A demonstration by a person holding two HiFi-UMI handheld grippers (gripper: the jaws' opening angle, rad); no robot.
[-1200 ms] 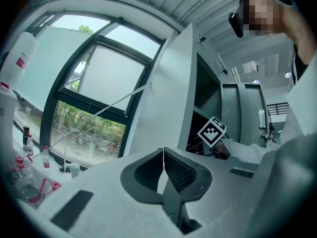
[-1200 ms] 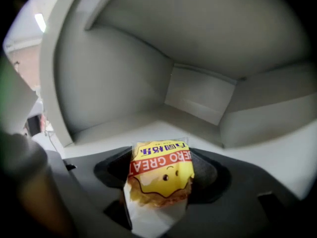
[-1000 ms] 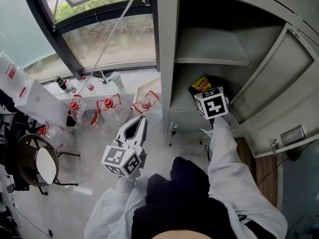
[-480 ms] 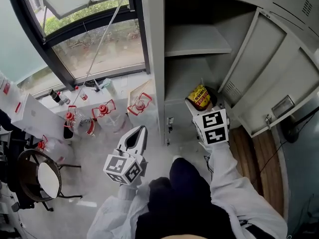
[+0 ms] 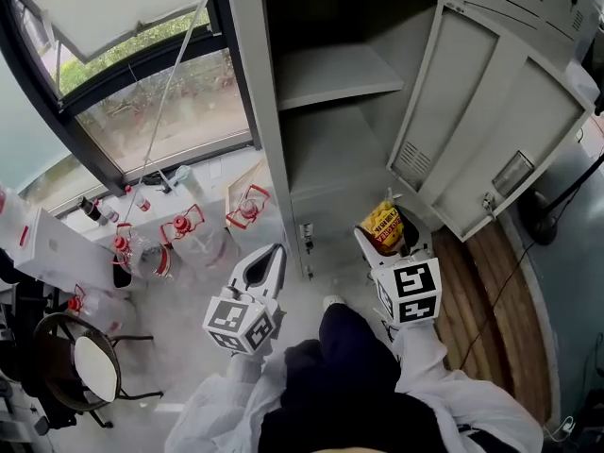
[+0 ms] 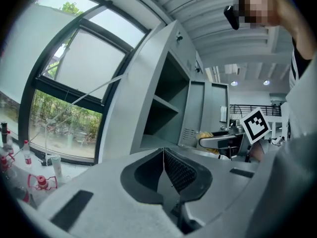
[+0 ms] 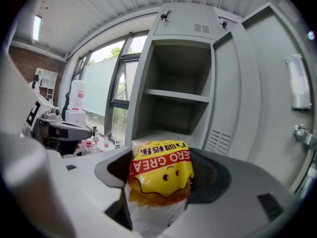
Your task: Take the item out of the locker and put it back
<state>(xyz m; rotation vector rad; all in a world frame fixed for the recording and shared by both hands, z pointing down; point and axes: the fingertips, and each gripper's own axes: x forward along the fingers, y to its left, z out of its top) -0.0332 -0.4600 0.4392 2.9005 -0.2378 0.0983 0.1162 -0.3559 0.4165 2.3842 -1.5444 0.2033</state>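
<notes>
Checking grip first: found right gripper (image 5: 385, 243) closed partway on bag (image 5: 382, 226), pinching it across the middle and leaving its yellow printed top clear of the jaws. Found left gripper (image 5: 272, 253) with jaws fully together and nothing between them, low and left of centre in head view, well apart from bag. Located bag outside locker (image 5: 253, 102), just in front of its lower compartment, right of frame centre and below the open door (image 5: 491, 130).

Judged bag light and soft: thin crinkly film, puffed with air, contents probably crushable. Judged film slippery, so preferred a mid-body pinch to a hold on the sealed edge. Advised light squeeze only, to avoid bursting or crumbling. Noted film pinched in slightly at the pads in right gripper view.

Logged surroundings. Saw shelf (image 5: 330, 69) across upper part of locker, with nothing visible on it or beneath it. Saw vent slots low on door. Saw window (image 5: 142, 111) at upper left, red-capped bottles (image 5: 179, 226) on floor below it, chair (image 5: 80, 343) at lower left.

Judged way back into lower compartment open. Marked door edge at right and shelf lip above as the only things likely to be clipped going in. Judged bottles and chair too far left to matter.
</notes>
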